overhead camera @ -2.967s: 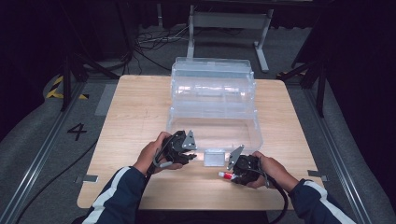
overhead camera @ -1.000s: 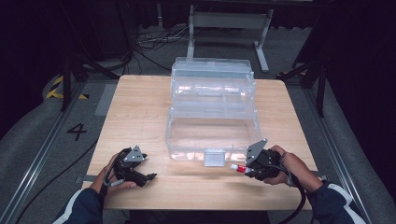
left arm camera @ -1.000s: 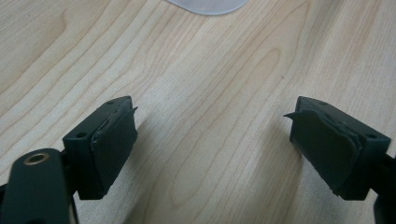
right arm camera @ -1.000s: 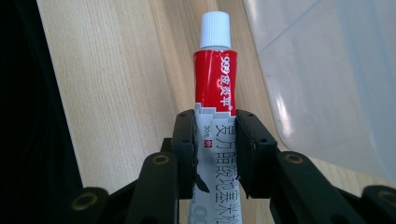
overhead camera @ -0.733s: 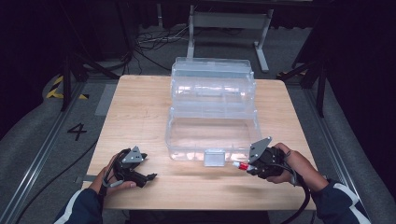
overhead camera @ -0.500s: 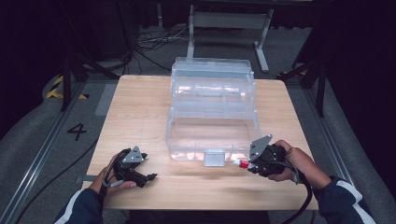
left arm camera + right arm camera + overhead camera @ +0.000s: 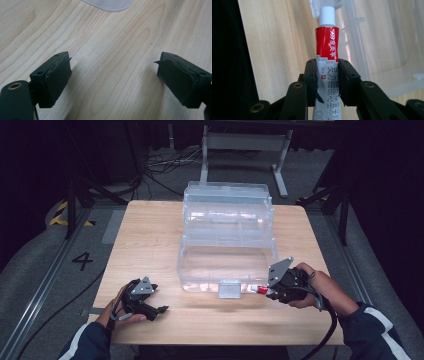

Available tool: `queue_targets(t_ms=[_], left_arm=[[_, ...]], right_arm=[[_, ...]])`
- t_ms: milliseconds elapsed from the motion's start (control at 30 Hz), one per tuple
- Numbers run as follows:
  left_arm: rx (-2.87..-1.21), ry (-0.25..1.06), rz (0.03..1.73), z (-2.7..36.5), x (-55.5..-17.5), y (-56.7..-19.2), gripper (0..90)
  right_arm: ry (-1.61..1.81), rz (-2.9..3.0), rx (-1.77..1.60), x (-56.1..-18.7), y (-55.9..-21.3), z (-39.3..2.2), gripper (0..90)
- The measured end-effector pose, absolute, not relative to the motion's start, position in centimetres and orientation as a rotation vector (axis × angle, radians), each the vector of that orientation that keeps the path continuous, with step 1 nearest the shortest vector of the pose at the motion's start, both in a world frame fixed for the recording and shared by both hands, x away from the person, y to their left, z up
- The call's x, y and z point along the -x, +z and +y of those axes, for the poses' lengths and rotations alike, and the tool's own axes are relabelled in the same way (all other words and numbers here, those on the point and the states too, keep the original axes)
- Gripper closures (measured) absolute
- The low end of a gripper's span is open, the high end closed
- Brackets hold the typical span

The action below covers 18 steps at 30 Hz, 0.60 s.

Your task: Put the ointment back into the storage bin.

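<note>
tube clamped in my right jaws, near the table's front right edge

my right gripper (image 7: 327,75) grips a smooth red-and-white tube (image 7: 327,50), ribbed white cap pointing along the jaws at the clear plastic box (image 7: 225,245); in the high view its long axis runs along the wooden table (image 7: 150,235) toward the box latch. my left gripper (image 7: 113,80) stands wide apart, empty, over pale wood grain near the front left corner

We see a light wooden tabletop (image 7: 150,235) with visible grain, standing on a grey floor (image 7: 45,265). A clear plastic box (image 7: 227,265) sits on it, right of centre, its lid (image 7: 227,205) open toward the far edge and a small grey latch (image 7: 230,288) at its near wall.
</note>
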<state>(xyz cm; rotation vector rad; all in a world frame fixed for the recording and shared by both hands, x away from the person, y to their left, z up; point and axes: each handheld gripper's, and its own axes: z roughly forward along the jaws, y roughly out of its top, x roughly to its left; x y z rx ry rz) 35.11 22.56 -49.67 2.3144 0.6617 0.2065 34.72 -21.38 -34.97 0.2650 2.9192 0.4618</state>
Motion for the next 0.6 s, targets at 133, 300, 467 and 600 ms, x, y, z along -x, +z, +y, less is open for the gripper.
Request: queue_targets(t_ms=[133, 300, 467, 600], left_arm=[[-2.312, 0.206, 0.662, 22.5, -35.1, -49.7, 12.2], [-2.312, 0.205, 0.663, 22.5, -35.1, -49.7, 12.1], [-2.313, 0.208, 0.661, 22.5, -35.1, -49.7, 12.1], [-2.313, 0.207, 0.661, 22.5, -35.1, -49.7, 12.1]], right_arm=[[0.456, 2.906, -0.245, -34.8, -34.5, -21.2, 70.5], [0.438, 2.912, -0.241, -35.4, -34.1, -20.8, 70.5], [0.426, 2.899, -0.241, -36.2, -33.4, -20.6, 70.5], [0.42, 2.883, -0.232, -36.6, -32.8, -20.4, 70.5]])
